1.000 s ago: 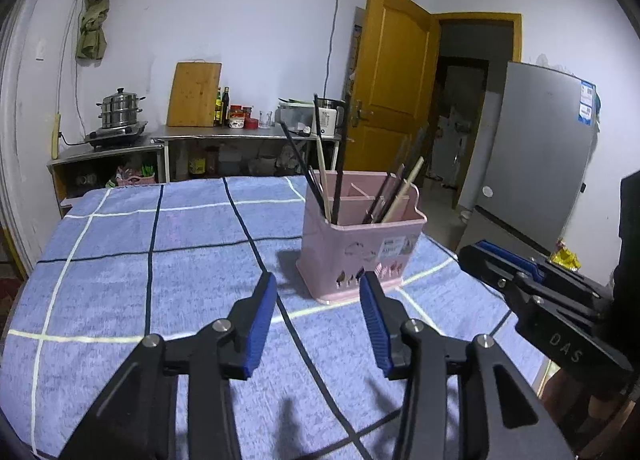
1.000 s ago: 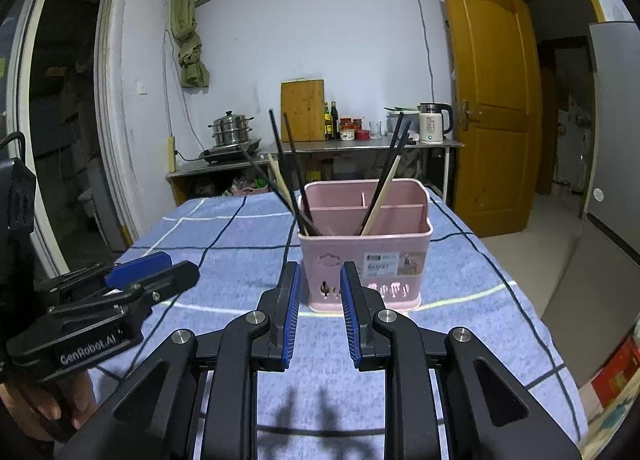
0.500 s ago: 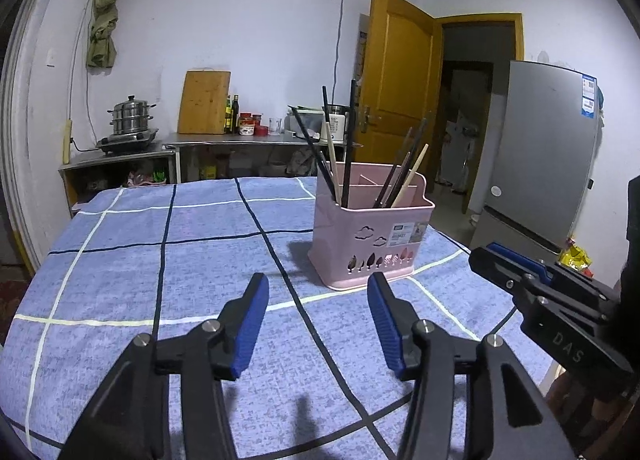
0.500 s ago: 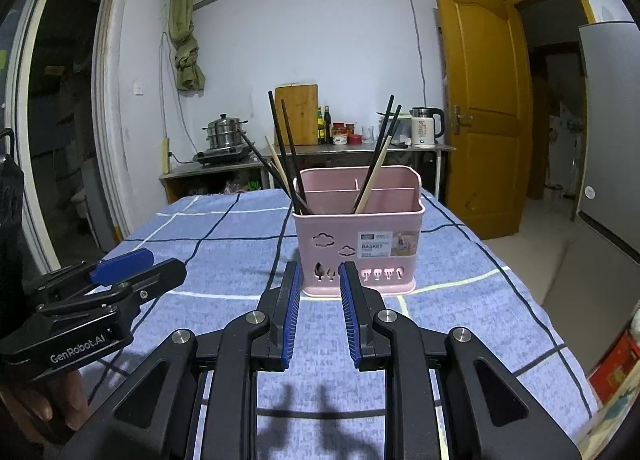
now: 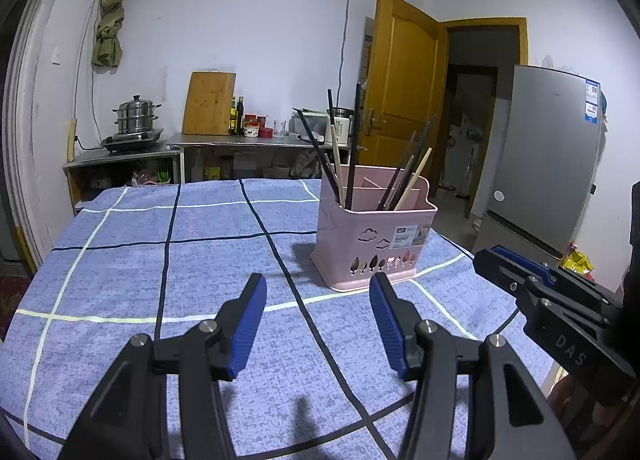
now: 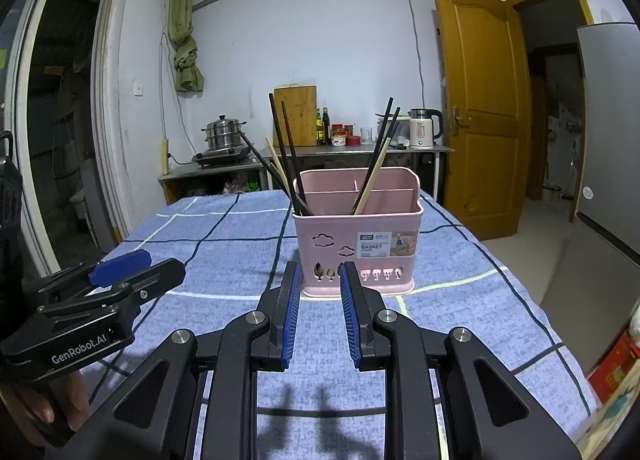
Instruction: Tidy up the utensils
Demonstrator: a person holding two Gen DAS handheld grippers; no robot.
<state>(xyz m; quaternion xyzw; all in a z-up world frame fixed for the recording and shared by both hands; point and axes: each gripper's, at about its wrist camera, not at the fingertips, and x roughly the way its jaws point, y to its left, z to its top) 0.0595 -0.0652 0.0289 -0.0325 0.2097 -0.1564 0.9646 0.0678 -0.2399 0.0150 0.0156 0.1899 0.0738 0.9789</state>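
Note:
A pink utensil basket (image 5: 374,238) stands on the blue checked tablecloth (image 5: 180,252); it also shows in the right wrist view (image 6: 356,236). Several black and pale wooden chopsticks (image 5: 348,151) stand in its compartments, and they show in the right wrist view (image 6: 288,155) too. My left gripper (image 5: 318,324) is open wide and empty, short of the basket. My right gripper (image 6: 319,314) is open with a narrow gap and empty, just in front of the basket. Each gripper shows in the other's view: the right (image 5: 552,308) and the left (image 6: 100,300).
A steel counter (image 6: 320,149) at the back wall holds a steamer pot (image 6: 224,133), cutting board, bottles and a kettle (image 6: 424,131). A yellow door (image 6: 480,111) and a grey fridge (image 5: 548,163) stand to the right. The table's right edge is near the basket.
Both grippers have drawn back and lowered, so the basket sits farther off. The left jaws have spread slightly wider. Nothing was taken or let go.

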